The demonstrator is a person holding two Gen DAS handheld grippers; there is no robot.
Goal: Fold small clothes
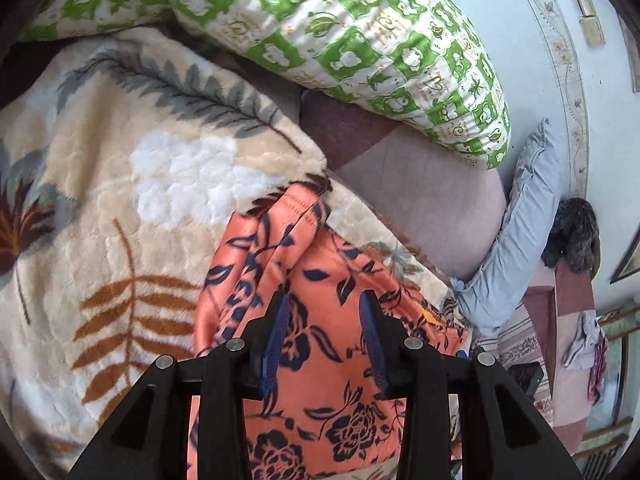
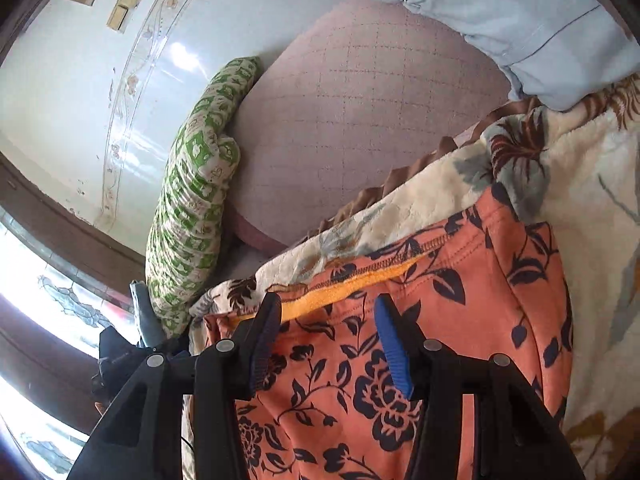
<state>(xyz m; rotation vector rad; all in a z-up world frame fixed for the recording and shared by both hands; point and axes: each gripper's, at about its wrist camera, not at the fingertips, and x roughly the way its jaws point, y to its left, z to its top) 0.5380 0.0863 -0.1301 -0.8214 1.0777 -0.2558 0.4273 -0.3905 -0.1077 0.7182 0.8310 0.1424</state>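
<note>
orange floral garment (image 1: 320, 360) beneath open tool (image 1: 326, 300)

Pale wall (image 2: 72, 92) behind bed (image 2: 360, 120), bright window (image 2: 24, 272) beside.

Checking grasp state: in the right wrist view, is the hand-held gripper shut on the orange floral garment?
No, the right hand-held gripper stands open above the orange floral garment.

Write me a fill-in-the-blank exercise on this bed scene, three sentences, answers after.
1. The orange garment bears a dark ____ print.
2. It lies on a cream blanket patterned with ____.
3. The jaws of the left gripper and the right gripper stand ____.

Missing words: floral; leaves; open
</note>
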